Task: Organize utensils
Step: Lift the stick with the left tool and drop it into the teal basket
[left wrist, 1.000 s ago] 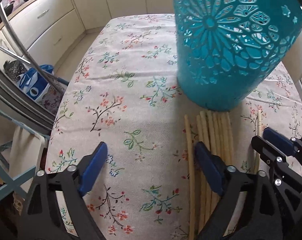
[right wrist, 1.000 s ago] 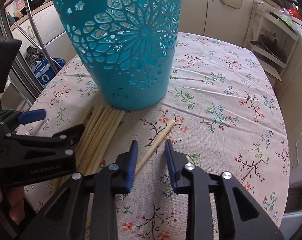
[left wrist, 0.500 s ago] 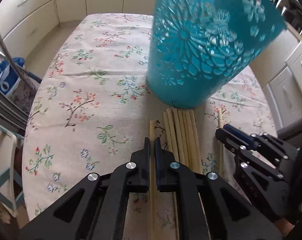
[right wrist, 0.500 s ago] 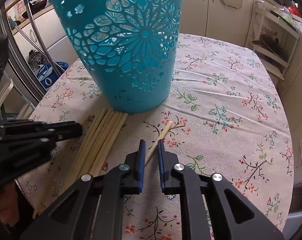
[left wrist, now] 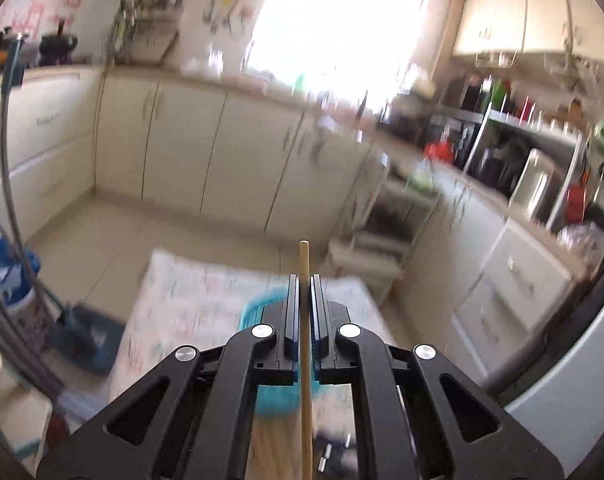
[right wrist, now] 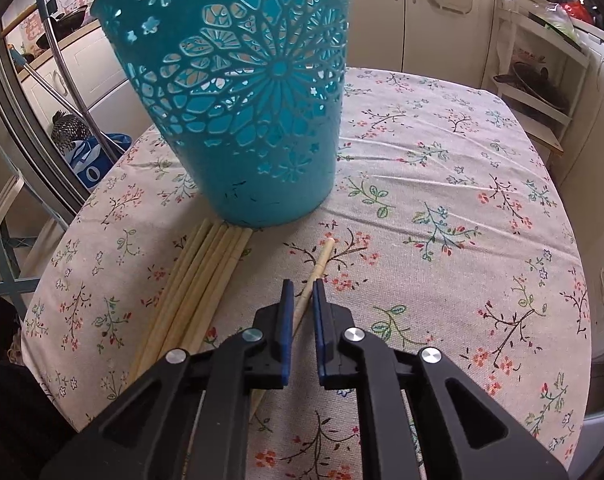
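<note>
Left wrist view: my left gripper (left wrist: 302, 280) is clamped on one chopstick (left wrist: 304, 256), tip poking out at 12 o'clock, teal basket (left wrist: 253, 307) blurred beyond. Right wrist view: my right gripper (right wrist: 301, 286) is narrowed around a lone chopstick (right wrist: 322, 258) on the tablecloth (right wrist: 442, 184); can't tell if pads touch. Chopstick bundle (right wrist: 199, 280) at 10 o'clock, its far ends touching the basket.

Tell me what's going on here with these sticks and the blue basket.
A person is sorting chopsticks with a gripping tool in each hand. The left tool is shut on one chopstick and holds it up in the air above the basket. The right tool sits low over the table, its fingers straddling a lone chopstick without clearly clamping it. More chopsticks lie bundled beside the basket's base.
</note>
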{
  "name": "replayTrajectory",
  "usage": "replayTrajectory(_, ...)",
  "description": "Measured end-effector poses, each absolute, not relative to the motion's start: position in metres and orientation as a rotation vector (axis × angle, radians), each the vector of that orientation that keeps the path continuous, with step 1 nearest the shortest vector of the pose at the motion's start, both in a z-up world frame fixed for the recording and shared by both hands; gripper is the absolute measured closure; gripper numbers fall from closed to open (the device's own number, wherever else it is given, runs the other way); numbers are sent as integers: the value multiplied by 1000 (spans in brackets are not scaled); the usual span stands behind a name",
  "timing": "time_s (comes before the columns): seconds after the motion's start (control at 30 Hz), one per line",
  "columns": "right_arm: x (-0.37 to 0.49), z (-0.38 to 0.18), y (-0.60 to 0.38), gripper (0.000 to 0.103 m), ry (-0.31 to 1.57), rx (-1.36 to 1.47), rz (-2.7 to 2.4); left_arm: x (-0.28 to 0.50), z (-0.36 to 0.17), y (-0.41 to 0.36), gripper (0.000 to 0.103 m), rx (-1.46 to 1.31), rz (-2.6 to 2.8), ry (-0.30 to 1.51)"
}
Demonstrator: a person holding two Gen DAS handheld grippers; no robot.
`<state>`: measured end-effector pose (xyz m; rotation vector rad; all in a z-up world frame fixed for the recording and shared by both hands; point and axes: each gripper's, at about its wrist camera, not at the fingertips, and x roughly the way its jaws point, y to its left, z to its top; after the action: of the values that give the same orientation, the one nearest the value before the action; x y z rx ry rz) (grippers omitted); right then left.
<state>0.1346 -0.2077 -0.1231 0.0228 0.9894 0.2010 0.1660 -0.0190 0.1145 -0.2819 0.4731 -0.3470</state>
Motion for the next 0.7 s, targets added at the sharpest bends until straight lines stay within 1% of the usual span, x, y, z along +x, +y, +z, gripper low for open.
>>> replayTrajectory(0.1, 134, -123, -208, 93, 983, 30, 201, 196, 132, -29, 99, -322, -314, 364)
replayTrajectory(0.17, 133, -124, -208, 93, 980, 32, 203, 216, 132, -37, 99, -310, -256, 303)
replayTrajectory(0.23, 133, -124, -208, 93, 978, 37, 205, 233, 129, -44, 99, -317, -217, 281)
replayTrajectory(0.43, 133, -124, -216, 93, 978, 57, 223, 273, 86, -59, 99, -302, -163, 354)
replayTrajectory(0.7, 133, -123, -219, 93, 979, 61, 231, 263, 46, -60, 98, -223, -142, 471)
